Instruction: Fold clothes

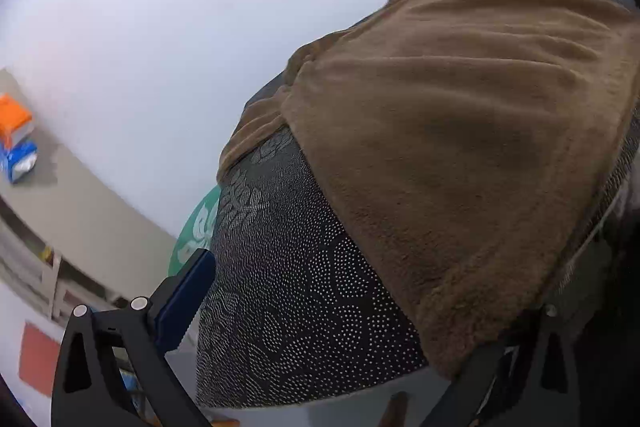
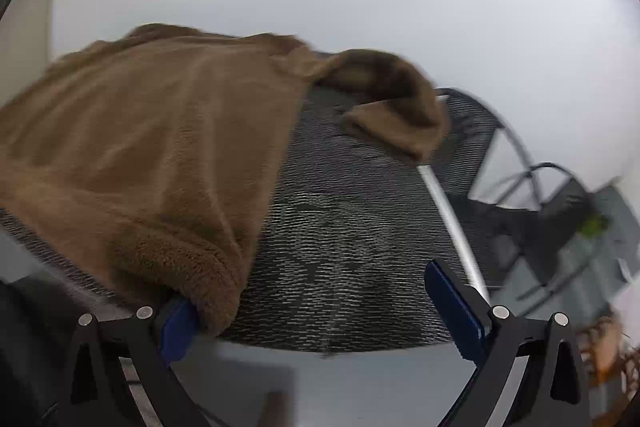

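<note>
both pairs of fingers [image 2: 452,307] are standing wide open, holding nothing; the brown fleece garment [image 2: 152,147] is looking soft, floppy, best pinched at its hem corner.

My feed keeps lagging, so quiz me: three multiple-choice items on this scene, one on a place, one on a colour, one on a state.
1. Where does the brown fleece garment lie?
A. on the dark dotted table cover
B. on the floor
C. hung on the wall

2. What colour are the pads of the right tongs?
A. red
B. blue
C. yellow

3. How do the right tongs stand?
A. clamped shut on the fleece
B. wide open
C. out of view

Key: 1 A, the fleece spreads over the patterned cover; 2 B, both pads show blue; 3 B, the pads stand far apart, though the fleece's near corner lies against one.
</note>
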`<state>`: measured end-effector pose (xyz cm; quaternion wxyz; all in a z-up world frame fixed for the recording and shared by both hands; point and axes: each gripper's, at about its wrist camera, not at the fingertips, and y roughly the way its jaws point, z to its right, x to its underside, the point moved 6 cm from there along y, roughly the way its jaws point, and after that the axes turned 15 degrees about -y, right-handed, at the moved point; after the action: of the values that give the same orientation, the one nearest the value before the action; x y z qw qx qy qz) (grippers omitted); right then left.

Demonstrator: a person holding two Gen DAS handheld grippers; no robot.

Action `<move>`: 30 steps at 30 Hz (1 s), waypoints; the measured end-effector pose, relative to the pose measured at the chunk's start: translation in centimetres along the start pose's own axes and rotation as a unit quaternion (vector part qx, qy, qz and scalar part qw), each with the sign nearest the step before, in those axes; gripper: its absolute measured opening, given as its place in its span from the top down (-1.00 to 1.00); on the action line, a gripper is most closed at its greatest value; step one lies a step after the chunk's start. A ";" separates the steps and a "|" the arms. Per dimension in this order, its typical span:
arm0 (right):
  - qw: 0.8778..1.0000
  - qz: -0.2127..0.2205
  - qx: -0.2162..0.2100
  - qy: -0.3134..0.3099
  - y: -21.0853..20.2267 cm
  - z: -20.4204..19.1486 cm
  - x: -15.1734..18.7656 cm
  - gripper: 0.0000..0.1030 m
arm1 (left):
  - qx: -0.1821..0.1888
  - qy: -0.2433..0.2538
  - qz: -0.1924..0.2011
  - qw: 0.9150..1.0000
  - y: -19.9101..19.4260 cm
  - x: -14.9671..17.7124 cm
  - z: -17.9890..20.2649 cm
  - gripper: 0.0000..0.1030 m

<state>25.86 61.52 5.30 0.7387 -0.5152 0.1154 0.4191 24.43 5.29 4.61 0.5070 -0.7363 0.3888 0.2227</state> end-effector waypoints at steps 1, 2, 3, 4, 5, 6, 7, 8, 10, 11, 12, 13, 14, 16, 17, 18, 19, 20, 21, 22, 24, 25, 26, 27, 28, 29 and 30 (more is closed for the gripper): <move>1.000 0.001 -0.018 -0.001 -0.1 0.0 0.1 -0.97 | 0.007 0.007 0.000 1.000 -0.3 0.0 0.1 -0.96; 0.999 0.006 -0.040 0.001 -0.3 0.2 0.1 -0.97 | 0.016 0.012 0.000 1.000 -0.7 0.0 0.1 -0.96; 0.997 0.014 -0.073 0.006 -0.5 0.3 0.0 -0.97 | 0.025 0.017 -0.001 1.000 -1.0 0.0 0.2 -0.96; 0.995 0.020 -0.095 0.009 -0.9 0.5 0.0 -0.97 | 0.032 0.020 -0.004 0.999 -1.3 0.1 0.2 -0.96; 0.994 0.026 -0.108 0.009 -1.3 0.6 0.0 -0.97 | 0.039 0.022 -0.007 0.999 -1.5 0.0 0.0 -0.96; 0.992 0.032 -0.122 0.009 -1.7 0.7 -0.1 -0.97 | 0.049 0.023 -0.010 0.999 -1.7 -0.1 -0.1 -0.96; 0.990 0.037 -0.134 0.009 -2.1 0.9 -0.2 -0.97 | 0.060 0.023 -0.014 0.998 -2.0 -0.1 0.1 -0.96; 0.989 0.040 -0.142 0.009 -2.5 1.0 -0.3 -0.97 | 0.068 0.024 -0.017 0.997 -2.1 -0.1 0.2 -0.97; 0.988 0.046 -0.149 0.008 -3.1 1.5 -0.5 -0.97 | 0.077 0.028 -0.024 0.996 -2.3 0.1 0.2 -0.96; 0.988 0.049 -0.143 0.010 -3.4 1.8 -0.6 -0.97 | 0.081 0.031 -0.026 0.996 -2.4 0.3 0.2 -0.96; 0.989 0.052 -0.137 0.017 -3.5 2.4 -0.8 -0.97 | 0.086 0.031 -0.026 0.996 -2.6 0.3 0.2 -0.96; 0.989 0.056 -0.131 0.026 -3.6 3.1 -1.0 -0.97 | 0.091 0.027 -0.025 0.995 -2.7 0.1 0.1 -0.96; 0.989 0.061 -0.125 0.040 -3.5 3.7 -1.4 -0.97 | 0.099 0.018 -0.025 0.995 -2.8 -0.3 -0.1 -0.97; 0.989 0.070 -0.122 0.054 -3.1 4.6 -2.8 -0.97 | 0.112 -0.001 -0.020 0.994 -2.9 -1.3 -0.8 -0.97; 0.988 0.077 -0.119 0.058 -2.9 4.8 -3.8 -0.97 | 0.118 -0.012 -0.015 0.993 -3.1 -1.9 -1.2 -0.97; 0.988 0.081 -0.118 0.054 -2.7 4.7 -4.7 -0.97 | 0.124 -0.020 -0.011 0.992 -3.4 -2.3 -1.6 -0.97; 0.988 0.084 -0.116 0.049 -2.5 4.6 -5.6 -0.97 | 0.131 -0.026 -0.008 0.991 -3.9 -2.6 -1.9 -0.97; 0.990 0.081 -0.111 0.031 -1.7 4.1 -6.9 -0.97 | 0.141 -0.029 -0.004 0.990 -4.4 -2.9 -2.1 -0.97; 0.991 0.078 -0.104 0.011 -1.1 3.6 -7.9 -0.97 | 0.151 -0.031 -0.001 0.988 -4.9 -3.0 -2.3 -0.97; 0.992 0.075 -0.097 -0.010 -0.4 3.1 -8.8 -0.97 | 0.160 -0.030 0.003 0.987 -5.5 -3.1 -2.4 -0.97; 0.992 0.063 -0.095 -0.050 1.5 1.4 -10.4 -0.97 | 0.168 -0.024 0.010 0.985 -6.4 -2.9 -2.5 -0.97; 0.992 0.054 -0.096 -0.068 2.5 0.6 -11.1 -0.97 | 0.169 -0.022 0.011 0.985 -6.7 -2.8 -2.5 -0.97; 0.991 0.047 -0.096 -0.082 3.6 -0.2 -11.7 -0.97 | 0.169 -0.023 0.011 0.985 -6.8 -2.7 -2.6 -0.97; 0.990 0.040 -0.099 -0.094 4.7 -0.8 -12.1 -0.97 | 0.168 -0.027 0.009 0.985 -6.8 -2.7 -2.7 -0.97; 0.989 0.033 -0.102 -0.106 5.8 -1.5 -12.6 -0.97 | 0.167 -0.030 0.007 0.985 -6.8 -2.6 -2.8 -0.98; 0.988 0.026 -0.105 -0.114 6.8 -1.9 -12.8 -0.97 | 0.167 -0.034 0.004 0.985 -6.6 -2.7 -2.8 -0.98; 0.987 0.018 -0.103 -0.120 7.7 -2.2 -12.8 -0.97 | 0.169 -0.040 0.003 0.985 -6.0 -2.9 -2.6 -0.98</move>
<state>12.79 54.09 6.94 0.6827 -0.5322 -0.0091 0.5006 27.34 5.00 11.19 0.6385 -0.6296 0.4025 0.1844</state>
